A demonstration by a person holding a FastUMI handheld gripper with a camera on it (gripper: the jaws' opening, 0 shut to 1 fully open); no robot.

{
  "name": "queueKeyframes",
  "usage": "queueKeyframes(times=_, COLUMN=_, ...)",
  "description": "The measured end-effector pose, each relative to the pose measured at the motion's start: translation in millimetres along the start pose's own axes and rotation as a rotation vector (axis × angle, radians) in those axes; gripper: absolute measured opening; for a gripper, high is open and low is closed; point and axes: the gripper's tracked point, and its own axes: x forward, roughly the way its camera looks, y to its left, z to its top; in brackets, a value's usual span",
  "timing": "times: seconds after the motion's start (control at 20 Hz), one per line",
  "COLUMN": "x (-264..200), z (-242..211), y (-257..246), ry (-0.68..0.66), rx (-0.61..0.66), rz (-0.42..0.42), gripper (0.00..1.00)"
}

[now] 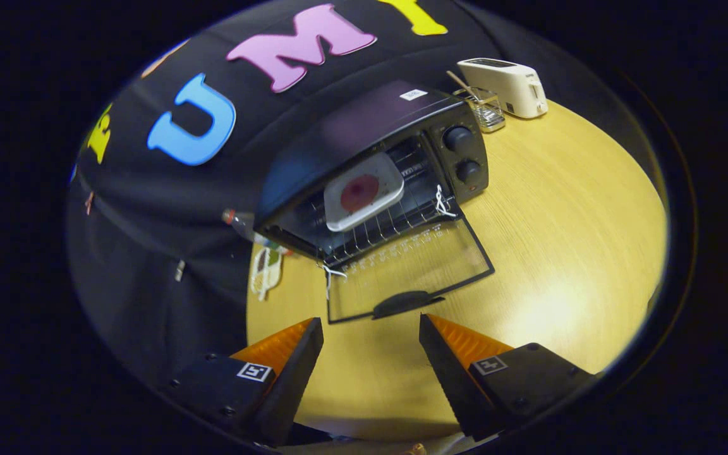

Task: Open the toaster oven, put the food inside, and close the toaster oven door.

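Two fingers of our hand-held gripper [370,354] stand spread and empty before the toaster oven [376,170]; its door [411,268] lies open, and pushing off-centre, we may shove the oven back.

The gripper [371,332] is held level with its 2 fingers [301,363] spread wide apart, and nothing is clasped between them.

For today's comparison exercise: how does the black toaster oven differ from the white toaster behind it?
The toaster oven is black, the toaster white. The toaster oven looks larger and stands nearer the open hand-held gripper. Its door lies open with a plate of food inside; the toaster shows none. Both sit on the wooden table.
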Motion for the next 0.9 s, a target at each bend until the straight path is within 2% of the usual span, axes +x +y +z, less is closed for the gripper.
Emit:
queueKeyframes(times=0.1, x=20.2, z=-25.9, y=-11.8, ry=0.040, rx=-0.126, rz=-0.071, gripper=0.99)
queueKeyframes(times=0.35, x=71.4, z=-65.1, y=-30.4, ry=0.117, rx=-0.274, rz=-0.169, gripper=0.99)
queueKeyframes(times=0.7, x=116.1, z=-42.7, y=-40.7, ry=0.089, rx=-0.226, rz=-0.263, gripper=0.99)
queueKeyframes(times=0.85, x=120.6, z=-40.8, y=-45.5, ry=0.099, rx=-0.293, rz=-0.300, gripper=0.97)
queueKeyframes(times=0.9, x=120.8, z=-40.2, y=-41.2, ry=0.095, rx=-0.287, rz=-0.290, gripper=0.97)
